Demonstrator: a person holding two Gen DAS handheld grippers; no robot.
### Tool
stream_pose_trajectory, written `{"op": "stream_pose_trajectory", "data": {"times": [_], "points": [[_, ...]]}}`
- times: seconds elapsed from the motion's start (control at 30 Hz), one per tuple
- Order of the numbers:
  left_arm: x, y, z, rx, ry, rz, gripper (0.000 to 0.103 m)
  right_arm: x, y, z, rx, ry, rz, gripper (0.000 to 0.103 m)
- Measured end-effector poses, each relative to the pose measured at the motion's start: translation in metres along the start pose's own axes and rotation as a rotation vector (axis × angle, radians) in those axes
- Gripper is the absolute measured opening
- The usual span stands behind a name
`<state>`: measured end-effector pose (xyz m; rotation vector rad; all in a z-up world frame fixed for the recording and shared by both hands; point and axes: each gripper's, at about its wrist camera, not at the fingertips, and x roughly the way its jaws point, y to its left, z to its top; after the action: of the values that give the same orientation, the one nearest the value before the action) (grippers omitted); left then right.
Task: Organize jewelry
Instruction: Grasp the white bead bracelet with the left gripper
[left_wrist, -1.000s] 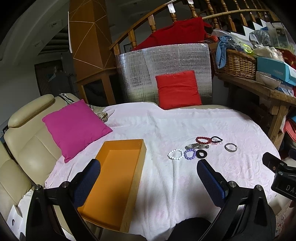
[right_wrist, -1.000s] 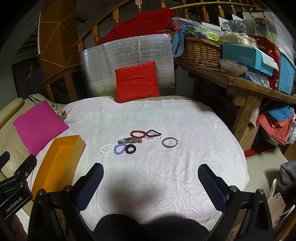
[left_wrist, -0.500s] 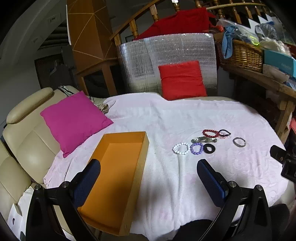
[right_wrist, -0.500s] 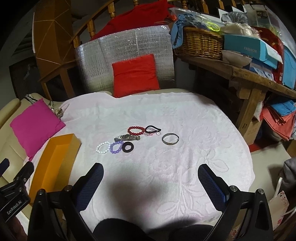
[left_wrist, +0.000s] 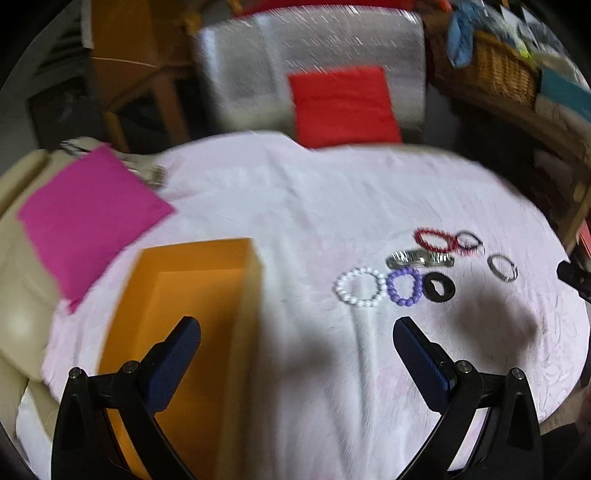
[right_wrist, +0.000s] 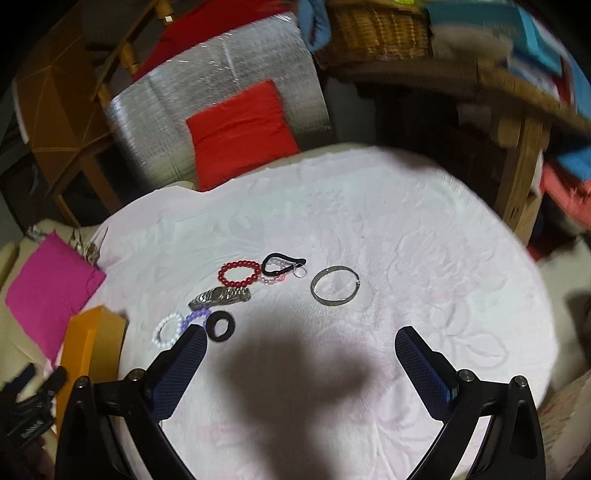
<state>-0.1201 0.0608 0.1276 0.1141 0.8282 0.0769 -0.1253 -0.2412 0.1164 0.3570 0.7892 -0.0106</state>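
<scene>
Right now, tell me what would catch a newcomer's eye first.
A cluster of bracelets lies mid-table on the pale cloth: a red bead bracelet, a silver bangle to its right, a white bead bracelet. An open orange box sits at the left, a pink cushion behind it.

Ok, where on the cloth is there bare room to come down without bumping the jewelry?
Bare cloth lies between the open orange box and the white bead bracelet, and right of the silver metal bangle. It is crowded from the white bracelet through the purple bead bracelet to the red bead bracelet.
</scene>
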Motion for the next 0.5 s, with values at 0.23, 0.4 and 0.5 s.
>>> {"op": "stream_pose_trajectory", "data": {"times": [0.23,0.4,0.5], "points": [[0.084,-0.031,0.022,0.073,0.132,-0.084,0.103,0.046,-0.011,-0.004,0.035,0.099,0.033,0.103],[0.120,-0.043,0.022,0.092,0.194,-0.100,0.079,0.055,-0.006,-0.001,0.021,0.105,0.058,0.103],[0.137,-0.041,0.020,0.070,0.238,-0.132,0.056,0.062,-0.001,0.002,0.008,0.116,0.083,0.103]]}}
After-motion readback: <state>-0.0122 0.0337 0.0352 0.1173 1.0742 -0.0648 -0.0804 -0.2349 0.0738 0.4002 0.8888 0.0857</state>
